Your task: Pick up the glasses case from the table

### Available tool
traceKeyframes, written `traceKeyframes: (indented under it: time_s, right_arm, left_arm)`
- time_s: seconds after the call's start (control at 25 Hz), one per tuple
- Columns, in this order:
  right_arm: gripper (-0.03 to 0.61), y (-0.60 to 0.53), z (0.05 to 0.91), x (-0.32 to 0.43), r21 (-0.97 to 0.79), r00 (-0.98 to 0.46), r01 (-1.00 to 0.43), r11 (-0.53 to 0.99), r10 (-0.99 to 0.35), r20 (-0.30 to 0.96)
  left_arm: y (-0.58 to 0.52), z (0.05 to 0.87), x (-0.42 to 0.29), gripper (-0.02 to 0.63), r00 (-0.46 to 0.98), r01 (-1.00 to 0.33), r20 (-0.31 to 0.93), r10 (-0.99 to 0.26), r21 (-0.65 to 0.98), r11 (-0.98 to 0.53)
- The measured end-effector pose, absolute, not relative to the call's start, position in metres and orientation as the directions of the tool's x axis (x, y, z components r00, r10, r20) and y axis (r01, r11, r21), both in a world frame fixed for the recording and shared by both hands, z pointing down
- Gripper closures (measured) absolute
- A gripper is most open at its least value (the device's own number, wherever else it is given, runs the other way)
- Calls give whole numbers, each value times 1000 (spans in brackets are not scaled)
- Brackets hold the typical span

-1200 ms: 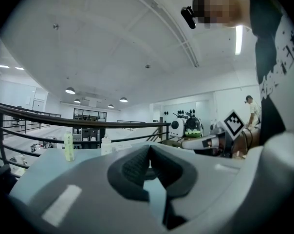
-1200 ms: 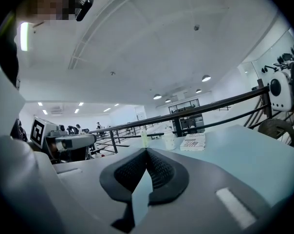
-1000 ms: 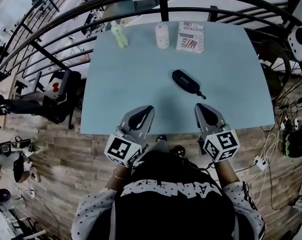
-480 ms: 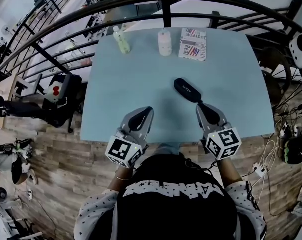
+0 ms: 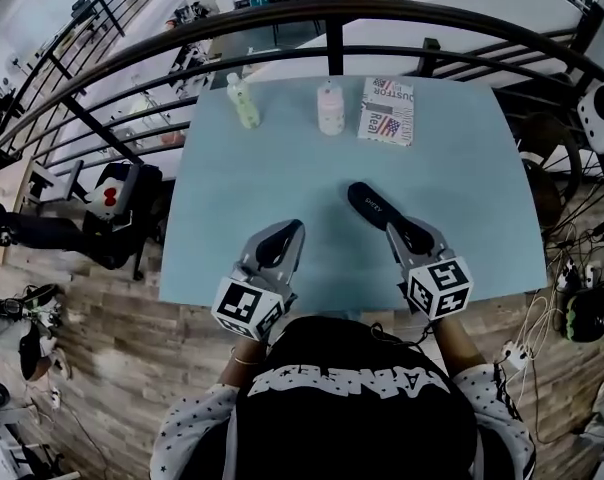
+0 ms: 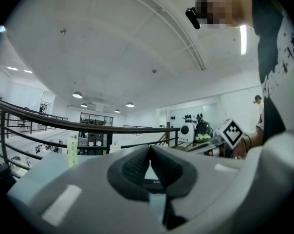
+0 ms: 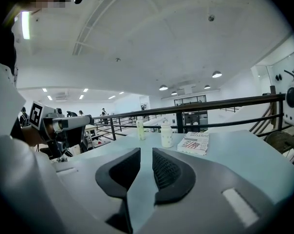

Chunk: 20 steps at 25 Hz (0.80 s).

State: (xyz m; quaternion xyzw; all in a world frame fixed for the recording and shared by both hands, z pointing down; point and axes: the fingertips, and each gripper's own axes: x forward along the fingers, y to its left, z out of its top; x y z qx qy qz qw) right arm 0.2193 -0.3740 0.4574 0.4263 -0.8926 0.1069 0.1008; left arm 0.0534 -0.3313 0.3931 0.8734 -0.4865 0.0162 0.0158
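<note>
The black glasses case (image 5: 371, 202) lies slantwise on the light blue table (image 5: 462, 188), right of the middle. My right gripper (image 5: 401, 227) is at the case's near end and covers it in the head view. In the right gripper view the right gripper (image 7: 146, 152) shows a narrow gap with only table behind it. Its jaws have just been opening, nothing is between them, and the case is out of sight there. My left gripper (image 5: 288, 230) hovers over the near table, left of the case. Its tips (image 6: 150, 149) touch, and the case (image 6: 155, 183) shows below them.
Along the far edge stand a pale green bottle (image 5: 245, 101), a white bottle (image 5: 330, 109) and a printed paper pack (image 5: 389, 111). A dark metal railing (image 5: 332, 28) curves behind the table. Cables and gear lie on the wooden floor to the right.
Both grippers have moved forward over the table. The right one has closed in on the case's near end, which was clear of it before.
</note>
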Motion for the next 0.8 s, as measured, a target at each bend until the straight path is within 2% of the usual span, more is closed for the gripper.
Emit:
traceKeyframes:
  time_s: [0.2, 0.56, 0.8]
  right_arm:
    - [463, -395, 466, 216, -96, -625, -770, 631, -716, 312]
    - [332, -430, 510, 201, -72, -627, -739, 669, -646, 436]
    - [273, -447, 541, 194, -52, -610, -722, 690, -598, 520]
  left_arm:
    - [-349, 394, 54, 614, 528, -849, 53, -847, 7, -529]
    - [-374, 408, 40, 614, 504, -864, 62, -862, 29, -503]
    - [-388, 414, 32, 614, 481, -877, 77, -873, 45, -479]
